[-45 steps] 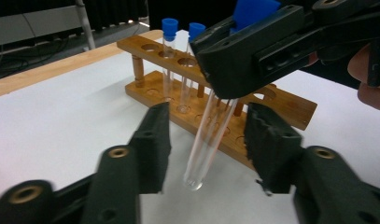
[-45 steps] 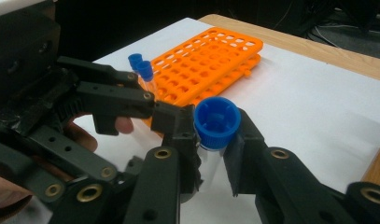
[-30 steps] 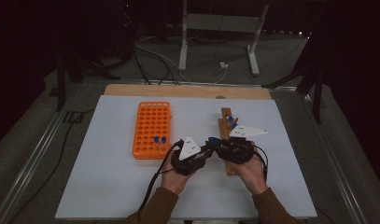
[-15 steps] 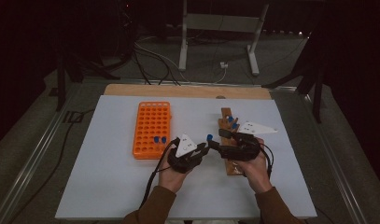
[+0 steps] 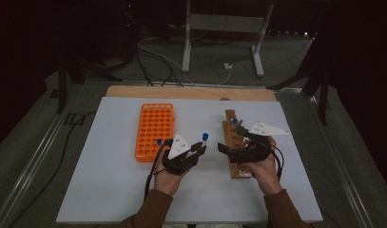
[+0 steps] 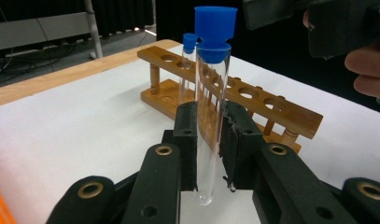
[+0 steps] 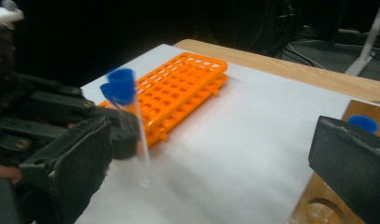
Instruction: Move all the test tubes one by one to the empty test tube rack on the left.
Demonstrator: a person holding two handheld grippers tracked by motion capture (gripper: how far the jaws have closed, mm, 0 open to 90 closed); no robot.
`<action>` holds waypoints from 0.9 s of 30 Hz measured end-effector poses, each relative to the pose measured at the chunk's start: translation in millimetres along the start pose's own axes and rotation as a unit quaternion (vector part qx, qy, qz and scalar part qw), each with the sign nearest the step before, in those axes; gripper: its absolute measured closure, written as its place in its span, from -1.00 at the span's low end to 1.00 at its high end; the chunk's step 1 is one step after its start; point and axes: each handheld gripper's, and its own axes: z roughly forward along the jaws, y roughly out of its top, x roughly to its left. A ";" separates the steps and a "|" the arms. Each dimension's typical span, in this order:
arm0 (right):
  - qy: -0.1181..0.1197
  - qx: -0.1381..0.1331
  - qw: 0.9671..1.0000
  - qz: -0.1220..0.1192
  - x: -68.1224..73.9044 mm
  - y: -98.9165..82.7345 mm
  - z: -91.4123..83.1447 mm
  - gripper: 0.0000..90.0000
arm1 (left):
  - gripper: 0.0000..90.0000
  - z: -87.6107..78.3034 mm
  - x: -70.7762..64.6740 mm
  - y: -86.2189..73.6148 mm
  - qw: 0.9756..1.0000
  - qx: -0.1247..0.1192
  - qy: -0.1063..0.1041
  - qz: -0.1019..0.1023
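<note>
Clear glass test tube w/ blue stopper (image 6: 211, 112) is gripped upright by closed L tool (image 5: 197, 148), between orange plastic rack (image 5: 154, 131) and wooden rack (image 5: 233, 147). R tool (image 5: 230, 139), jaws just opened wide, empty, is held over wooden rack.

A white-topped desk with two tube racks on it.

The desk (image 5: 110, 199) has a flat white surface with a strip of bare wood along its far edge. An orange plastic rack (image 5: 154, 130) full of small holes lies left of the middle, its long side running away from the near edge, with blue-capped tubes near its front end. To the right, well apart from it, a narrow wooden rack (image 5: 230, 124) with a single row of round holes stands on the white top, holding a blue-capped tube (image 5: 235, 121) toward its far end.
</note>
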 end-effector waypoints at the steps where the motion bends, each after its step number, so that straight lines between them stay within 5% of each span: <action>1: -0.002 0.000 1.000 0.001 -1.2 -0.3 -0.4 -1.00 | 0.74 -1.7 1.0 0.3 1.000 -0.001 0.000 -0.001; 27: -0.032 -0.012 0.999 0.010 -16.5 -0.7 -12.1 -1.00 | 0.74 -37.5 24.9 -6.2 0.999 -0.017 0.019 -0.020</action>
